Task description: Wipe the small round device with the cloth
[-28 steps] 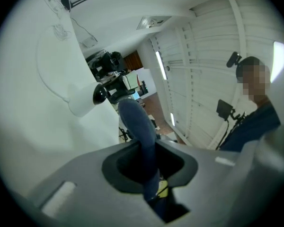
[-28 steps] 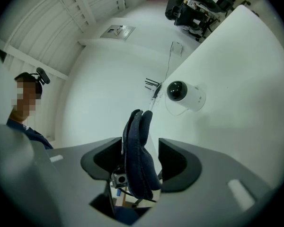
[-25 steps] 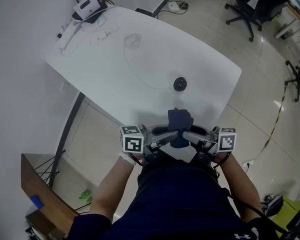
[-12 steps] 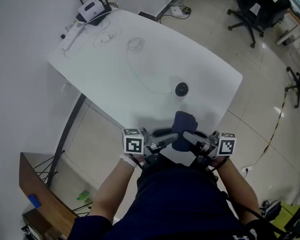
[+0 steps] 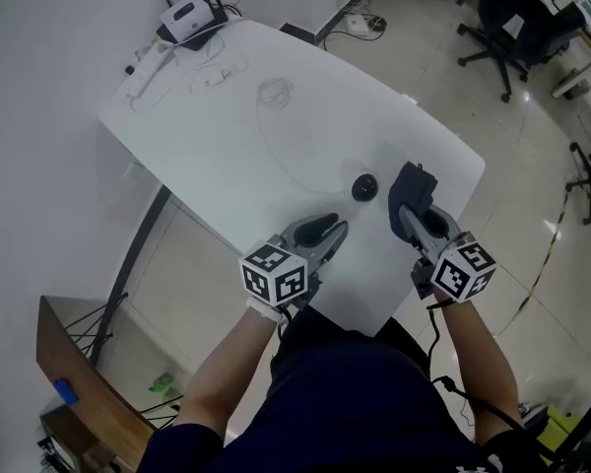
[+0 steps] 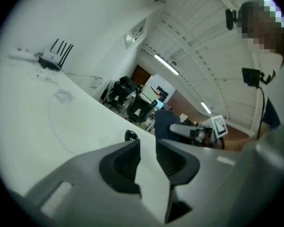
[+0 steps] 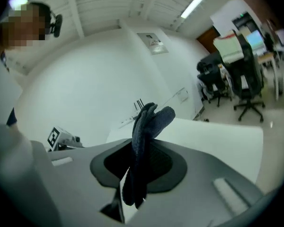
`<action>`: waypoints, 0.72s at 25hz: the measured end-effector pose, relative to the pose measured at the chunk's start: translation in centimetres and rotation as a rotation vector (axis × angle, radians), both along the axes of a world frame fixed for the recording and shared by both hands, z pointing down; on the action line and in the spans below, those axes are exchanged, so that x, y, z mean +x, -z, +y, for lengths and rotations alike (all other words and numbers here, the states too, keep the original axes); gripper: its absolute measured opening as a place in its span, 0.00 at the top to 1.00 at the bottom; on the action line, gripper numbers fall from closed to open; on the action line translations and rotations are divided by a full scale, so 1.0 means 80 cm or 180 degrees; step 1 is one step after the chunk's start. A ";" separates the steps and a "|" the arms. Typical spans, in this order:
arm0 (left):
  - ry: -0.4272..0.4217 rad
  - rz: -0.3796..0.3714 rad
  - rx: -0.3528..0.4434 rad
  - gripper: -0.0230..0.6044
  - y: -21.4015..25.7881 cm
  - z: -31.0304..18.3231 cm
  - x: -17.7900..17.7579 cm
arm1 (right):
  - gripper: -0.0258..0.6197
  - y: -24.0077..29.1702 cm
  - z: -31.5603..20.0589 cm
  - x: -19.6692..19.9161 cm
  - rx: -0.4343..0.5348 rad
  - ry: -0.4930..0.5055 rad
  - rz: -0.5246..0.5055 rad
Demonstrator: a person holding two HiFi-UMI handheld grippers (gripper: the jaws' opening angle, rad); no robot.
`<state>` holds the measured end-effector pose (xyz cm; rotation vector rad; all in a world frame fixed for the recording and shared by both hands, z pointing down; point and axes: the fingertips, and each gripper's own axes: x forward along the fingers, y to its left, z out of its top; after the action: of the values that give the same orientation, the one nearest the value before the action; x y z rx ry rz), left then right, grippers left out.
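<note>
just beyond left tongs: device

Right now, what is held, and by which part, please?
The right gripper, jaws just closing, pinches the cloth mid-length; the left gripper, jaws just closing slightly, holds nothing.

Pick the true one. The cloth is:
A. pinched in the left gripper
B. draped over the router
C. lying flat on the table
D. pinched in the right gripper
D: the right gripper view shows the cloth clamped between the jaws of the right gripper.
</note>
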<state>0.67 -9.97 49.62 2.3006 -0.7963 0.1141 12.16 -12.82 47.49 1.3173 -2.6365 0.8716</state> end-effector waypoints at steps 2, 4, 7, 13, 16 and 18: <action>-0.0011 -0.0239 0.0130 0.80 -0.001 -0.013 0.009 | 0.84 0.013 -0.019 -0.005 0.0289 0.0091 0.0396; -0.0025 -0.0417 0.0183 0.80 -0.007 -0.023 0.017 | 0.84 0.020 -0.032 -0.019 0.0531 0.0251 0.0699; -0.0026 -0.0711 0.0226 0.75 -0.021 -0.035 0.025 | 0.84 0.017 -0.040 -0.048 0.0785 0.0555 0.1024; -0.0090 -0.1256 0.0441 0.69 -0.049 -0.058 0.033 | 0.84 0.003 -0.034 -0.110 0.1138 0.1172 0.1552; -0.0150 -0.1252 0.0434 0.69 -0.054 -0.064 0.039 | 0.84 -0.006 -0.029 -0.125 0.1333 0.1421 0.1871; -0.0175 -0.1248 0.0418 0.69 -0.056 -0.067 0.041 | 0.84 -0.011 -0.030 -0.127 0.1402 0.1486 0.1985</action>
<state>3.97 -15.30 54.11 2.4606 -0.9570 0.5668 1.97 -15.21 48.37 0.7721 -2.4886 -0.1727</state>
